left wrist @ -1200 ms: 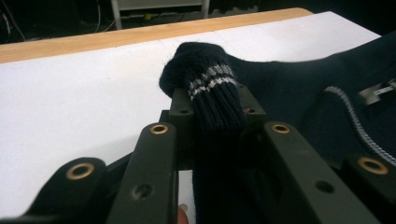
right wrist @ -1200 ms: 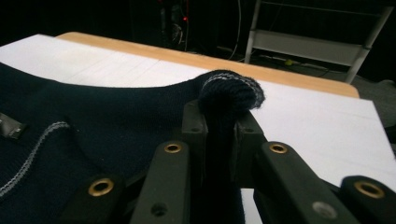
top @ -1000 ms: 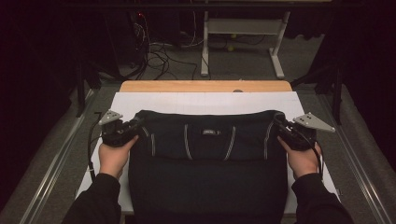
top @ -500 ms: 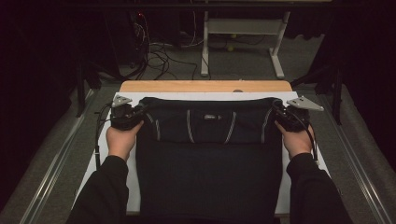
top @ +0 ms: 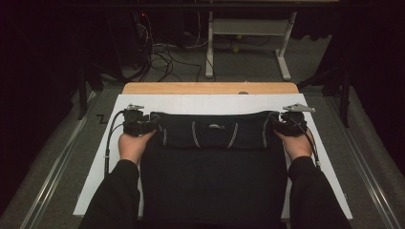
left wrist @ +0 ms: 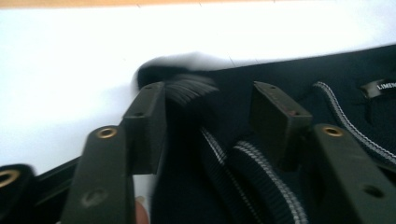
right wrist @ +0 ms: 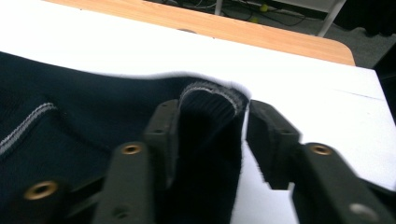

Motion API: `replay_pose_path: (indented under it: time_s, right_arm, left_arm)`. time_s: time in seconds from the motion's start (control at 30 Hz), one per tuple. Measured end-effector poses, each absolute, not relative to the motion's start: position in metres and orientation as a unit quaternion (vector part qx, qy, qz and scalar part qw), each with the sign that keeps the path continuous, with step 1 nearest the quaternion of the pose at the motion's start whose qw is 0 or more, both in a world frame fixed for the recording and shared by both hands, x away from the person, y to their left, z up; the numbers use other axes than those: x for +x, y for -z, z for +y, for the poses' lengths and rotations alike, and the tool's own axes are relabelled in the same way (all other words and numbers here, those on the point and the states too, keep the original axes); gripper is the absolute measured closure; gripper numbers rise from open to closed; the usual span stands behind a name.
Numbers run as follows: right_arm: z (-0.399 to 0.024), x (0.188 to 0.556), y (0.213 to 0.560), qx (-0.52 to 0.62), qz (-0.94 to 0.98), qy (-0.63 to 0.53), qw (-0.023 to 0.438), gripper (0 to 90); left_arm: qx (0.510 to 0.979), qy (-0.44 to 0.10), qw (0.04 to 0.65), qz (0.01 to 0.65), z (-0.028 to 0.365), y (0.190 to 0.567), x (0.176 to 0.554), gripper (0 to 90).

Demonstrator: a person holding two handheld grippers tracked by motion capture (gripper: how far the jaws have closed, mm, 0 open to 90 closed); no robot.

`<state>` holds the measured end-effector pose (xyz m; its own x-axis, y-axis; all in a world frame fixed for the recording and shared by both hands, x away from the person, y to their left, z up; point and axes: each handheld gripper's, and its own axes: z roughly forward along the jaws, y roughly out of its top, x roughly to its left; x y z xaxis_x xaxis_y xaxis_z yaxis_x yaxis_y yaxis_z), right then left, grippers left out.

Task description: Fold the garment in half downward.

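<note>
Sweater (top: 212, 157) is flat on the white board (top: 210, 101), top folded toward me into a band with the grey stripes and label up. Since the earlier high views I've carried that top edge away from me and down onto the board. Both sets of jaws have just been opening: left claw (left wrist: 210, 114) is released, cloth corner between the pads but right pad clear of it. Right claw (right wrist: 211, 122) is also loose, ribbed corner (right wrist: 210, 100) standing slack in the gap. I'd call the placement done; next is backing out.

Edges: fold's far edge sits near the board's far edge, wooden strip (top: 210, 88) just beyond. Bare board outboard of each claw, so pull out sideways, not up through the cloth.
</note>
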<state>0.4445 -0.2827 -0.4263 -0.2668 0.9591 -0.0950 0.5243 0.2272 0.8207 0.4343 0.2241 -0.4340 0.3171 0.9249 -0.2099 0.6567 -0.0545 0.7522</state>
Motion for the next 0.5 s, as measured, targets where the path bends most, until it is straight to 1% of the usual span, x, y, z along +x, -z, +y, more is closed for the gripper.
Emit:
replay_pose_path:
  time_s: [0.03, 0.1, 0.17, 0.3, 0.37, 0.5]
  right_arm:
    - [-0.285, 0.441, 0.427, 0.518, 0.713, -0.351, 0.317, 49.2]
    - [-0.288, 0.436, 0.428, 0.514, 0.712, -0.363, 0.311, 44.5]
    - [-0.291, 0.430, 0.431, 0.516, 0.714, -0.371, 0.294, 40.6]
    - [-0.295, 0.409, 0.439, 0.508, 0.716, -0.387, 0.282, 38.4]
    - [-0.295, 0.399, 0.443, 0.505, 0.718, -0.395, 0.273, 38.6]
    - [-0.291, 0.383, 0.450, 0.491, 0.731, -0.401, 0.252, 39.7]
  left_arm:
    - [0.703, -0.165, 0.403, 0.562, 0.226, 0.434, 0.432, 36.5]
    - [0.701, -0.164, 0.415, 0.557, 0.230, 0.435, 0.426, 36.2]
    - [0.714, -0.159, 0.413, 0.543, 0.228, 0.436, 0.418, 36.1]
    - [0.736, -0.153, 0.422, 0.506, 0.219, 0.442, 0.401, 36.1]
    - [0.752, -0.152, 0.417, 0.487, 0.214, 0.445, 0.395, 36.1]
    - [0.757, -0.136, 0.418, 0.484, 0.208, 0.456, 0.387, 36.2]
